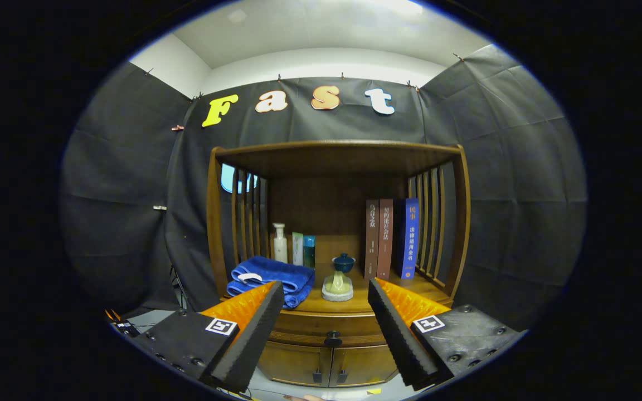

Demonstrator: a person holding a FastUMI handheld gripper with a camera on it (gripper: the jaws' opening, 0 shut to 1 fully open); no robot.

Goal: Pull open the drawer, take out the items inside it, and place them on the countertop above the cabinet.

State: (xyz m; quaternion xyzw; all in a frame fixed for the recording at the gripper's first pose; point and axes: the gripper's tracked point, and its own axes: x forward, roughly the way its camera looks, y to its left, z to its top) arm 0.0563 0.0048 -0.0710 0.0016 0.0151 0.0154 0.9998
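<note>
Straight ahead, the drawer (329, 326) sits closed in the wooden cabinet (337, 234), and its small dark knob (332, 338) lies between the two fingers, beyond their tips. The gripper (326, 334) is spread wide and holds nothing. The drawer front runs sideways, across the line of the fingers. On the countertop (354, 303) above it rest a blue towel (271, 278) and a small teapot (339, 278).

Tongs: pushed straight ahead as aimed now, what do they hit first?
Probably the drawer front, near its dark knob. The tongs are open with nothing between them, and the drawer sits in the gap just ahead, below the countertop. Depth is unclear with the fisheye, so it is a guess.
</note>
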